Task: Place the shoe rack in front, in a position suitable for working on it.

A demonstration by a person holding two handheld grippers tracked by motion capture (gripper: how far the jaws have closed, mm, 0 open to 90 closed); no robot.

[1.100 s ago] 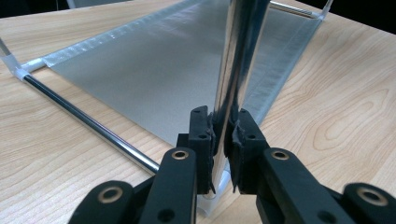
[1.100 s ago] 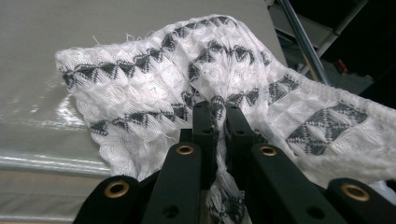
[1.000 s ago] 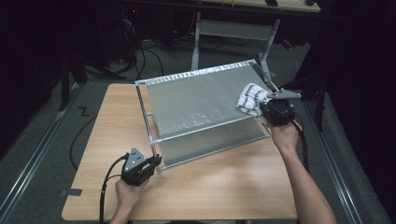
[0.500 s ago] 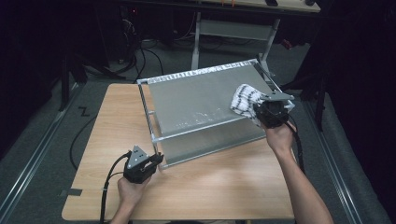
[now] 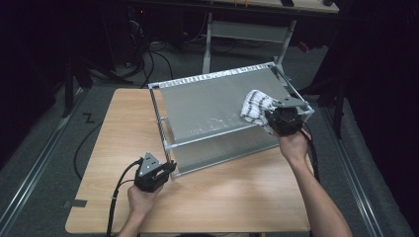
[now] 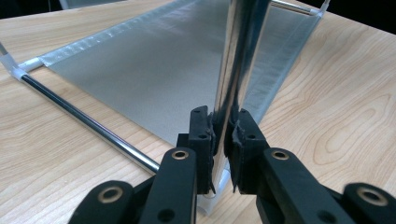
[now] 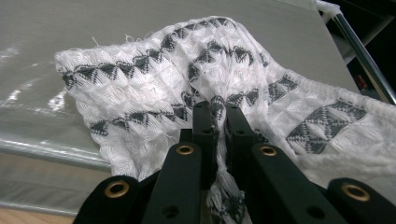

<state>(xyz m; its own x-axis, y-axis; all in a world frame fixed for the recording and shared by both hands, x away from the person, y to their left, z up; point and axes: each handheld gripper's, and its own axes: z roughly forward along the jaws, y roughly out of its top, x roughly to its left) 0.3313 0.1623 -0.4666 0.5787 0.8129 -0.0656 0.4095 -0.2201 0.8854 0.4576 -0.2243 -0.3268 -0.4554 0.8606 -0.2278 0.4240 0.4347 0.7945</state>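
Observation:
A two-tier metal rack with grey shelf sheets stands on the wooden table. My left gripper is at the rack's near left corner, shut on the upright chrome post; its jaws clamp the post from both sides just above the lower shelf. My right gripper is over the right end of the top shelf, shut on a white cloth with dark grey patterning. The cloth lies bunched on the shelf sheet, a fold pinched between the jaws. Wet streaks shine on the sheet left of the cloth.
A chrome rail runs along the lower shelf's edge. Bare wood lies left and in front of the rack. Behind the table, cables lie on the dark floor and another table frame stands.
My right gripper has slid the cloth a little leftward across the top shelf. The left gripper has stayed on the corner post.

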